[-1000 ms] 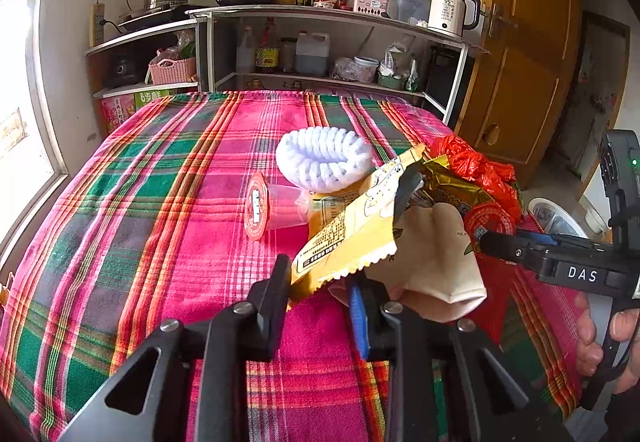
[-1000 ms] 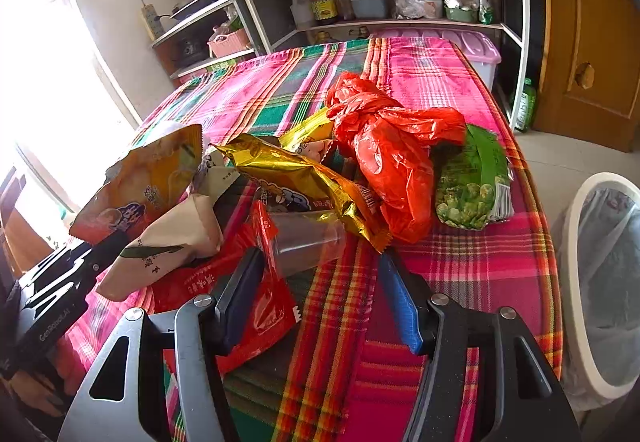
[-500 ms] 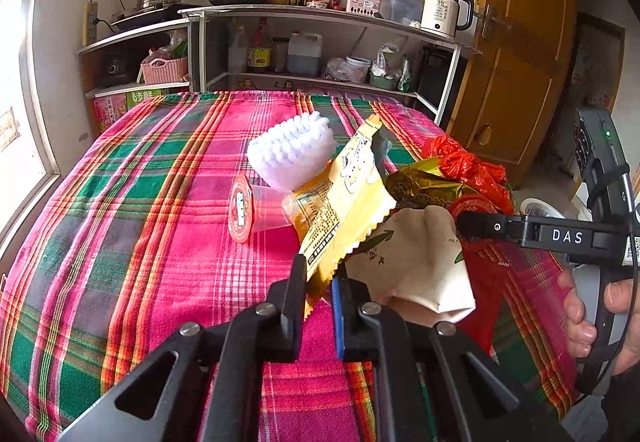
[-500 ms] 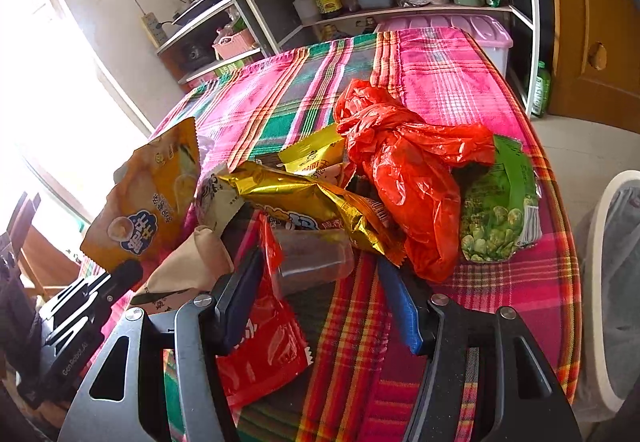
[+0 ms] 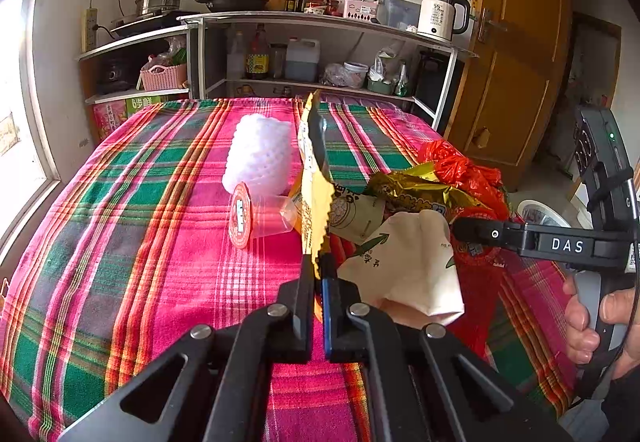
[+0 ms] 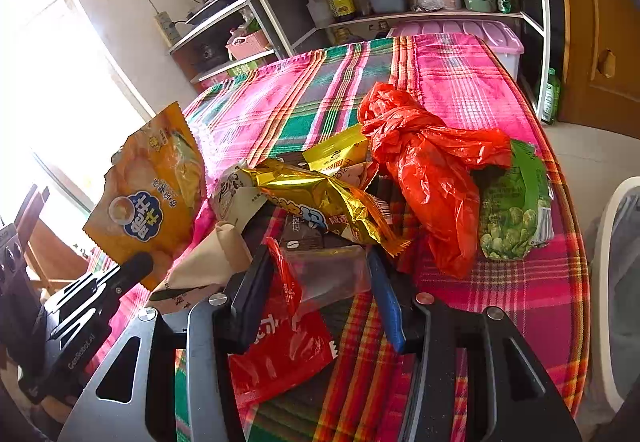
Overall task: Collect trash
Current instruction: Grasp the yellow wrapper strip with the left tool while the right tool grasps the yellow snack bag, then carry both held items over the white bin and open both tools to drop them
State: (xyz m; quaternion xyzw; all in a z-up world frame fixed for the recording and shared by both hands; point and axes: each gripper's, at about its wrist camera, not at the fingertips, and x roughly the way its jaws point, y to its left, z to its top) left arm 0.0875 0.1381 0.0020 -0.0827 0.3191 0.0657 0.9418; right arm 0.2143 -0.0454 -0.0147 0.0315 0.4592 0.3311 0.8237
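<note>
Now upright, orange snack packet [image 5: 316, 178] is pinched by left gripper [image 5: 318, 282]; right gripper [image 6: 320, 282], closing around clear cup [image 6: 332, 274] at six o'clock, should squeeze gently.

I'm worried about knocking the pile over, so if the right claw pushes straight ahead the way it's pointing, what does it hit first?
Probably the clear plastic cup lying between the closing fingers of the right claw, then the gold snack wrapper just behind it. Depth is hard to judge in this view.

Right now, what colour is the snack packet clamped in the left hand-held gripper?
Orange-yellow, with a blue logo; the snack packet shows best in the right wrist view.
</note>
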